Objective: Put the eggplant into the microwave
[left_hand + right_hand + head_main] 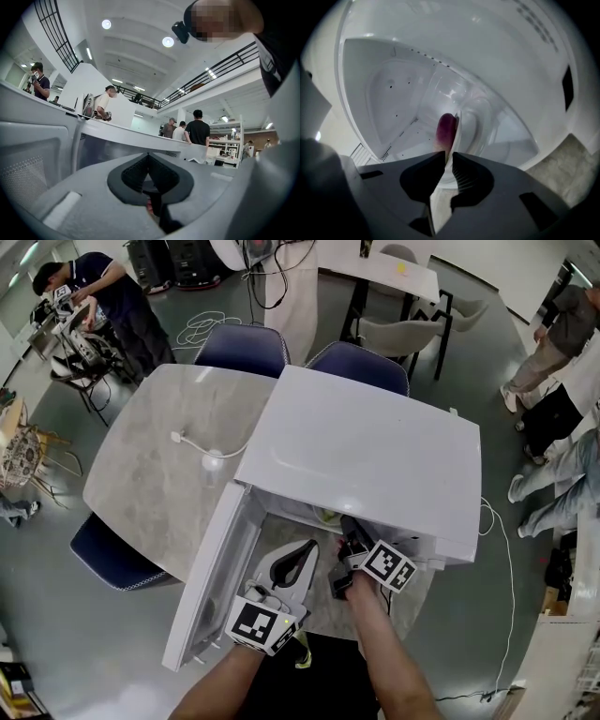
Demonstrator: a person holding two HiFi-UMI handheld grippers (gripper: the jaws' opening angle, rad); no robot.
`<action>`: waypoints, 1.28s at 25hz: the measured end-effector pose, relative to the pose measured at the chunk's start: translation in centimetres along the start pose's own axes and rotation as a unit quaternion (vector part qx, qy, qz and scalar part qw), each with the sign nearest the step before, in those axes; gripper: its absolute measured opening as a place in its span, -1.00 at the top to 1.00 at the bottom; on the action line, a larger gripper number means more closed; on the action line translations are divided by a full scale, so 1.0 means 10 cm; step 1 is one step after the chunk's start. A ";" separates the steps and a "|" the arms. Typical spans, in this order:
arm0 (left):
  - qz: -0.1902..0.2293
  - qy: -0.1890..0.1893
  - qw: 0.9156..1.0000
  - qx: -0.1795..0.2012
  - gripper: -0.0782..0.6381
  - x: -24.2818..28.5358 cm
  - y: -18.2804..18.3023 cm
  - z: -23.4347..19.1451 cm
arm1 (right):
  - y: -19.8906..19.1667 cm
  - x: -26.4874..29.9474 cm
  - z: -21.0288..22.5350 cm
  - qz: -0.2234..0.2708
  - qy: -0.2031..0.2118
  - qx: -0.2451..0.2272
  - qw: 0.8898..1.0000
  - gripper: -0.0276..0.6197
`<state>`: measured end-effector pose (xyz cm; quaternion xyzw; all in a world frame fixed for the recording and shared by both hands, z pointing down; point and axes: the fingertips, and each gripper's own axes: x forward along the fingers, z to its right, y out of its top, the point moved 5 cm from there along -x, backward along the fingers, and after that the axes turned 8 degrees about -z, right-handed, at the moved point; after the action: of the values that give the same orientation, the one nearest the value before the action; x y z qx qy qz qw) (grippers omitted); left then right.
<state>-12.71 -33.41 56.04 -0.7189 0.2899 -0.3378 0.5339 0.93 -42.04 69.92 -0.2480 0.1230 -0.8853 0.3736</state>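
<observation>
- The purple eggplant (446, 129) lies inside the white microwave (375, 446), just beyond the right tool (449, 154), whose jaws are slightly parted and hold nothing.
- Pulling back carelessly could snag it and drag it out.
- The left tool (149, 157) has its tips pressed together and is empty.

No text, label, brand, number or sign can be read in any view.
</observation>
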 end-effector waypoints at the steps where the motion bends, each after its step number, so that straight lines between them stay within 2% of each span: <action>1: -0.001 -0.001 1.000 0.000 0.76 0.01 -0.01 0.00 | 0.01 0.00 -0.01 -0.001 -0.013 -0.024 1.000 0.79; 4: -0.005 -0.001 1.000 -0.003 0.76 0.02 -0.03 -0.01 | -0.01 0.02 -0.05 -0.006 -0.057 -0.103 0.993 0.71; 6: -0.006 0.000 1.000 -0.006 0.76 0.03 -0.04 -0.02 | -0.02 0.02 -0.11 -0.009 -0.087 -0.164 0.983 0.67; 8: -0.007 0.001 1.000 -0.007 0.76 0.04 -0.04 -0.03 | -0.02 0.02 -0.15 -0.009 -0.126 -0.231 0.965 0.63; 10: -0.008 0.001 1.000 -0.008 0.76 0.05 -0.05 -0.04 | 0.01 0.02 -0.18 -0.007 -0.163 -0.293 0.942 0.58; 12: -0.008 0.000 1.000 -0.009 0.76 0.06 -0.06 -0.05 | 0.02 0.05 -0.20 -0.007 -0.185 -0.338 0.923 0.53; 15: -0.008 -0.001 1.000 -0.009 0.76 0.08 -0.09 -0.05 | 0.03 0.07 -0.24 -0.008 -0.194 -0.375 0.906 0.53; 18: -0.013 -0.002 1.000 -0.010 0.76 0.08 -0.09 -0.04 | 0.01 0.00 -0.30 0.000 -0.195 -0.387 0.901 0.53; 25: -0.025 0.001 1.000 -0.015 0.76 0.07 -0.08 0.01 | -0.09 -0.20 -0.52 -0.007 -0.167 -0.400 0.901 0.55; 32: -0.040 0.000 0.999 -0.019 0.76 0.00 0.07 0.19 | -0.14 -0.55 -0.91 -0.022 -0.136 -0.407 0.903 0.82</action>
<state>-11.22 -32.53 54.98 -0.7398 0.2669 -0.3536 0.5064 -1.45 -36.80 60.82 -0.4994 0.4153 -0.7237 0.2332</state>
